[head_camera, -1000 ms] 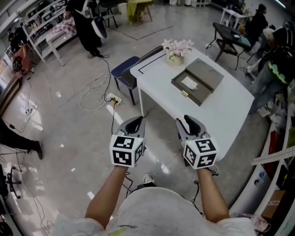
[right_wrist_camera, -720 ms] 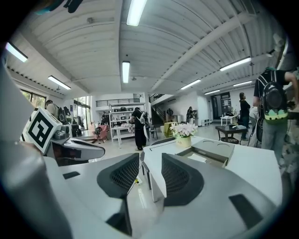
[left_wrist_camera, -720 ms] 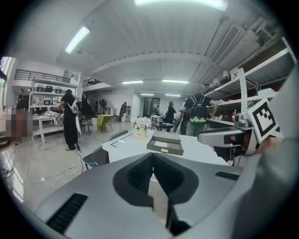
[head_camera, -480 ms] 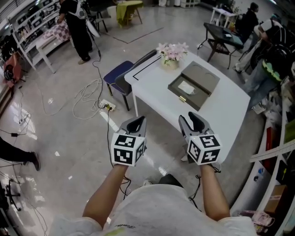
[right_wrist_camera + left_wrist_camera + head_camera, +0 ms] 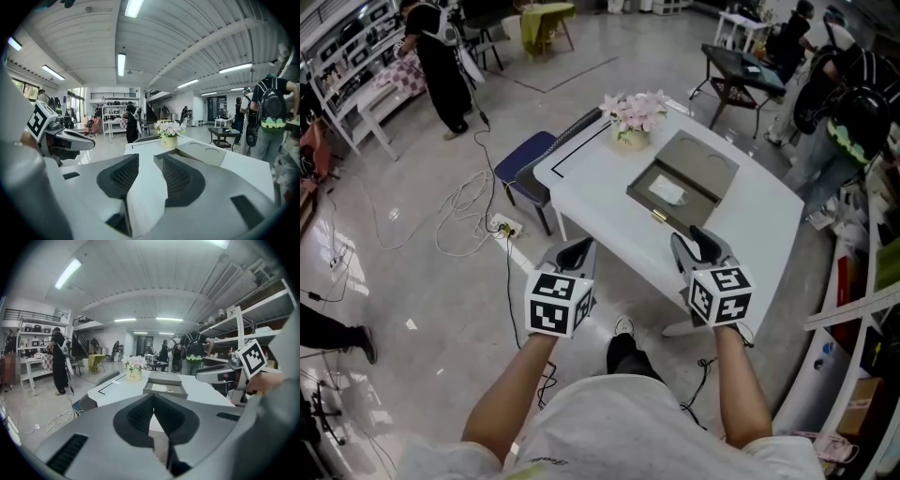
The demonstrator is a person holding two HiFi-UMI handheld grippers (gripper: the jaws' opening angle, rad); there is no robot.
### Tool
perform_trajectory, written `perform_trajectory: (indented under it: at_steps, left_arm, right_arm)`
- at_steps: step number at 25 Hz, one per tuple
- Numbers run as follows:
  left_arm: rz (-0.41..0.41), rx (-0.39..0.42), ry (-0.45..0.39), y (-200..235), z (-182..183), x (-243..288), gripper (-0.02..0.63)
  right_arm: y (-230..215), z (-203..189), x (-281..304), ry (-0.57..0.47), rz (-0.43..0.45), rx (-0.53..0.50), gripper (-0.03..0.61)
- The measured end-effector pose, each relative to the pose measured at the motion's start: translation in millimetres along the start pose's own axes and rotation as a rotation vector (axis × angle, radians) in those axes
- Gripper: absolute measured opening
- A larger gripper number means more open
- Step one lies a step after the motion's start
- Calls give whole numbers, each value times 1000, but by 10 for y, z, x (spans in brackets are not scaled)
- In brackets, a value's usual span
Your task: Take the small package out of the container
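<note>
An open grey box, the container (image 5: 682, 178), lies on a white table (image 5: 759, 220), its lid folded back. A small white package (image 5: 667, 191) rests inside it. In the left gripper view the container (image 5: 165, 389) shows straight ahead with the package (image 5: 165, 386) pale in its tray. My left gripper (image 5: 578, 246) hovers off the table's near edge, its tips meeting, empty. My right gripper (image 5: 701, 239) is over the table's near edge, short of the box. Its jaws have just been opening and stand apart (image 5: 146, 157) with nothing between them.
A pot of pink flowers (image 5: 630, 114) stands at the table's far corner. A blue chair (image 5: 523, 165) and floor cables (image 5: 473, 202) lie left of the table. People (image 5: 839, 103) and a dark table (image 5: 741, 64) are at the back right, shelving (image 5: 872, 309) on the right.
Both grippers have moved forward towards the table, so the box now lies closer to them. The right gripper has come over the table's edge and its jaws stand a little wider.
</note>
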State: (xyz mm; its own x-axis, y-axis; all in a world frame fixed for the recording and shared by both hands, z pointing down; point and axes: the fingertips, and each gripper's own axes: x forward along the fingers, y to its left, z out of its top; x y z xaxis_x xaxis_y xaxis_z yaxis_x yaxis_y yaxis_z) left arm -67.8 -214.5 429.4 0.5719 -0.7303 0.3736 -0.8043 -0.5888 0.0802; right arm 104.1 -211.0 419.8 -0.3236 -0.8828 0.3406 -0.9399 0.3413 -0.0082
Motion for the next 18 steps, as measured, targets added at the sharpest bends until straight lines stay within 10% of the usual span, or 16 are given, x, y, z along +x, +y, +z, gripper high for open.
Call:
perform_trajectory:
  at_steps: [18]
  left_arm:
    - [-62,7,59,-41,321,1480,5]
  right_arm:
    - [-946,-529,1054,298,194,-391,158]
